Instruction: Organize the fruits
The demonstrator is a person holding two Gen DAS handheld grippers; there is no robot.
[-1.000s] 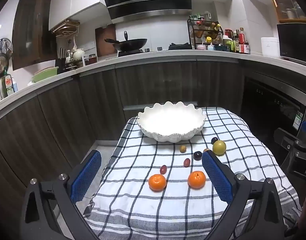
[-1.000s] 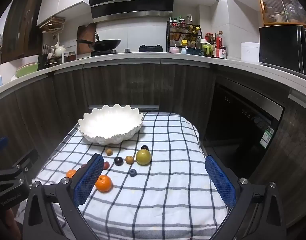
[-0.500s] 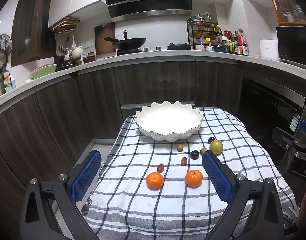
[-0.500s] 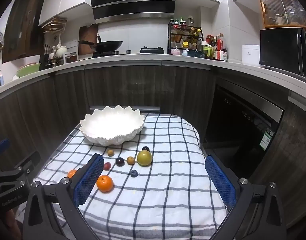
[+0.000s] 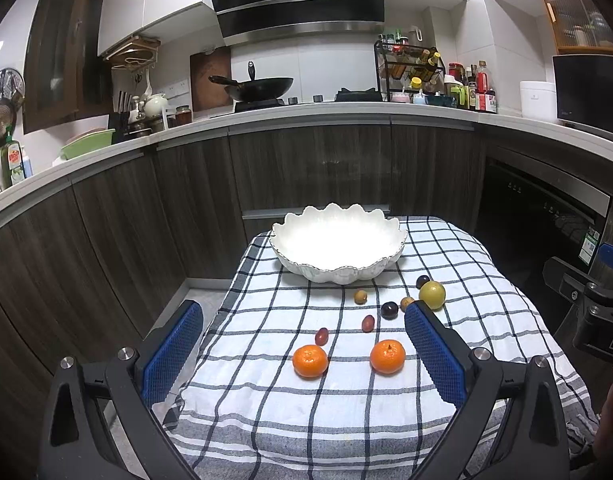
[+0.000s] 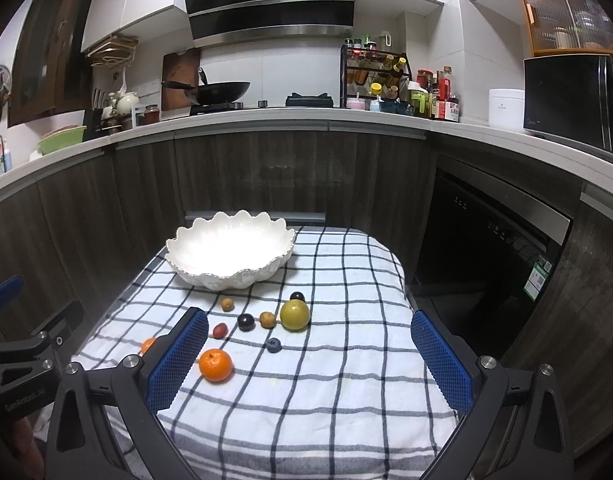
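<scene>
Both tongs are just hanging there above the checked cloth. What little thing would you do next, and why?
Probably lower the left tongs onto the nearer orange. Both the left and the right tongs are open and hold nothing, the white bowl looks empty, and all the fruit lies on the cloth. That orange sits almost between the left tongs' blue pads, so it seems the easiest first pick.

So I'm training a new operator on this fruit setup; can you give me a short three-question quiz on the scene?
1. True or false: the bowl already holds fruit.
2. How many oranges lie on the cloth?
3. What does the left gripper hold? A) an orange B) nothing C) the green fruit

Key: 1 false, nothing shows inside it; 2 two, the second at; 3 B, and the right gripper is open and empty as well.
</scene>
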